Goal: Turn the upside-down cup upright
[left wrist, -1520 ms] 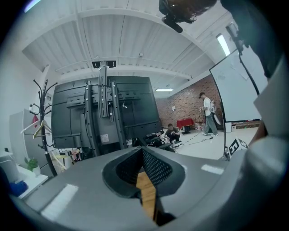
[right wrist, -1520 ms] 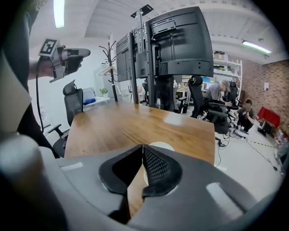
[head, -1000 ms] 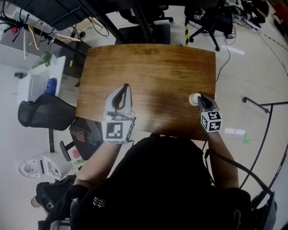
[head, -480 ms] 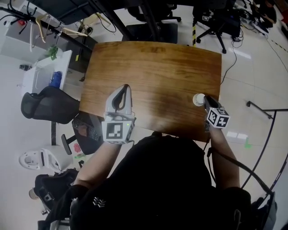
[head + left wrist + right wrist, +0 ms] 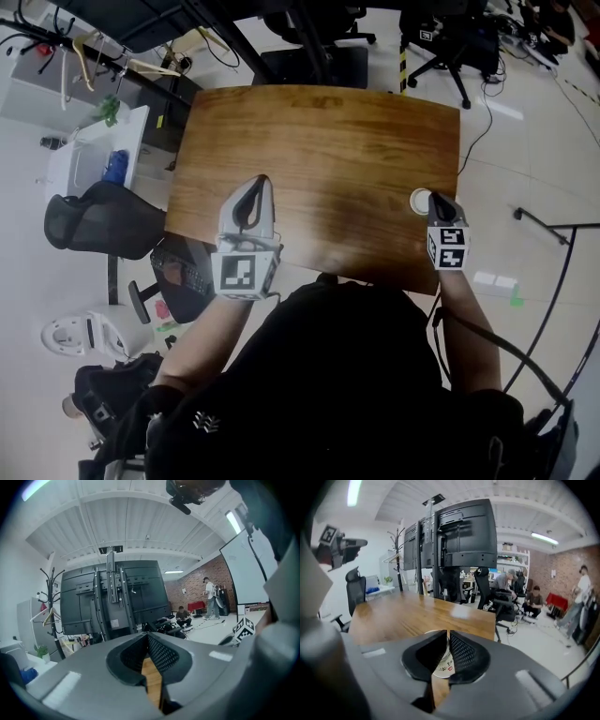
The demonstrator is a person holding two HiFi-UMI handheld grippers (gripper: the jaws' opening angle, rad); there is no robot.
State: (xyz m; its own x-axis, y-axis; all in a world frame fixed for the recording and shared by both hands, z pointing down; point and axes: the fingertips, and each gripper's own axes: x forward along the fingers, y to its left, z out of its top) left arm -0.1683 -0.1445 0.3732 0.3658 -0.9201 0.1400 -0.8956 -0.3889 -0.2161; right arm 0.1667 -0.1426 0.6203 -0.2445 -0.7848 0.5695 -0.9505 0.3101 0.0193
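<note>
A white paper cup (image 5: 419, 201) with print on its side (image 5: 444, 666) stands near the right edge of the wooden table (image 5: 319, 150). My right gripper (image 5: 433, 198) reaches it from the near side. Its jaws have just been closing, and in the right gripper view (image 5: 447, 635) they stand almost together with the cup's white wall showing in the narrow gap. My left gripper (image 5: 259, 181) rests over the table's near left part, shut with nothing held. In the left gripper view (image 5: 146, 638) only wood shows between its pads.
The cup is close to the table's right and near edges. Beyond the far edge stand black office chairs (image 5: 309, 66) and a large black screen stand (image 5: 459, 541). A black chair (image 5: 94, 225) and a white cabinet (image 5: 94, 159) are on the left. People are at the far right (image 5: 529, 602).
The right gripper has turned so its marker cube sits straight behind the cup, and its jaws have drawn together at the cup. The cup sits slightly farther right. The left gripper has not moved.
</note>
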